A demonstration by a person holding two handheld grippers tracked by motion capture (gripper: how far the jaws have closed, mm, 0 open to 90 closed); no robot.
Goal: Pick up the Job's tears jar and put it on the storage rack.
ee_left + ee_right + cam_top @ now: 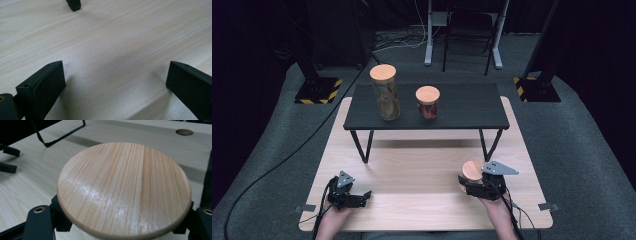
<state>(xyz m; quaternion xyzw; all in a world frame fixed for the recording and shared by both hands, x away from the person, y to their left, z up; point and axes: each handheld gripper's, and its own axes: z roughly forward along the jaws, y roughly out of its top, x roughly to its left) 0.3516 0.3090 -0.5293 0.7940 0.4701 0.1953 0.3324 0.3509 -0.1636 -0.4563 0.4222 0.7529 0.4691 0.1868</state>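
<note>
Here, at this moment:
Right gripper point(468, 184): at the near right of the light wooden table point(422, 175), its 2 black jaws closed on a jar with a round wooden lid point(124, 187); the pads press in just under the lid's rim from both sides.
Held jar: in the high view its lid point(472, 170) shows beside the gripper's grey three-cornered plate, near the table's front edge; whether the jar's base touches the table I cannot tell.
Left gripper point(362, 197): low at the near left of the table, well apart from the right one; its jaws stand wide open with bare tabletop between them and nothing held.
Left fingers point(42, 87): 2 black pads close over the wood grain.
Black shelf point(472, 107): a low stand on thin legs at the far half of the table.
On the shelf: 1 tall jar point(385, 93) and 1 short jar point(428, 102), both upright with wooden lids, near each other.
</note>
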